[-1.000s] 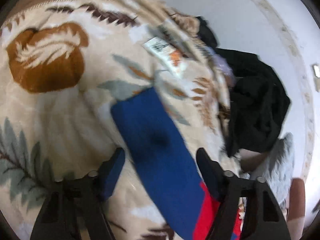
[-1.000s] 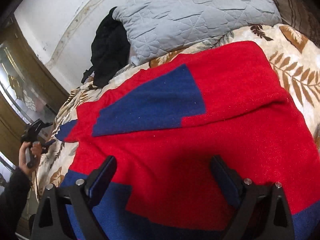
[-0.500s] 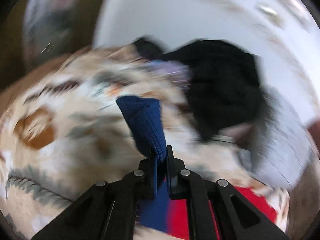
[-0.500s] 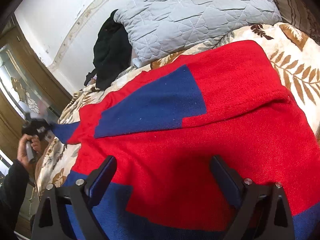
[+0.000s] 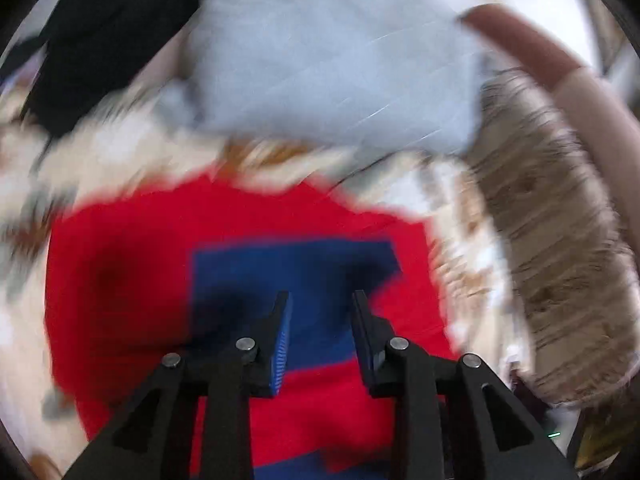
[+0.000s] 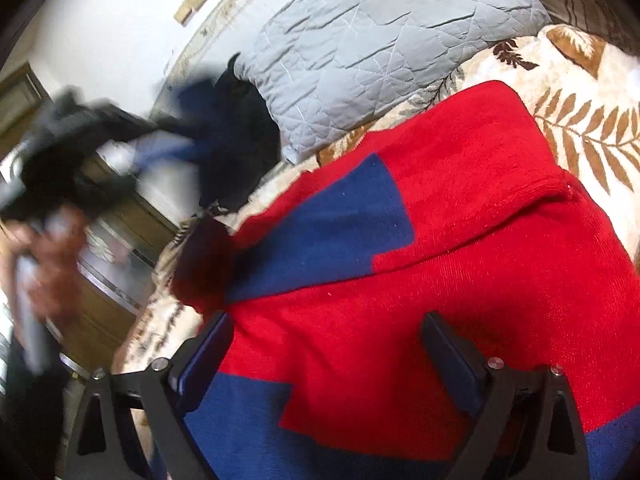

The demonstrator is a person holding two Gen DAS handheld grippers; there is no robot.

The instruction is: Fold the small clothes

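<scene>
A red and blue knit sweater [image 6: 460, 264] lies on a leaf-patterned blanket [image 6: 592, 136]; it also shows, blurred, in the left wrist view [image 5: 120, 280]. My left gripper [image 5: 320, 312] hovers over the sweater's blue patch, jaws partly open with nothing visibly between them. In the right wrist view that gripper [image 6: 80, 140] is a blurred shape at the left with blue sleeve cloth trailing near it. My right gripper [image 6: 328, 344] is open and empty, low over the sweater's lower part.
A grey quilted pillow [image 6: 380, 48] lies at the bed's head, with a black garment [image 6: 240, 140] beside it. A brown headboard rail [image 5: 560, 80] is at the right. Wooden furniture [image 6: 120, 272] stands beyond the bed's left side.
My left gripper, shut on the blue sleeve half a second ago, has swung over the sweater's body and its jaws have parted. My right gripper has stayed open, shifting slightly.
</scene>
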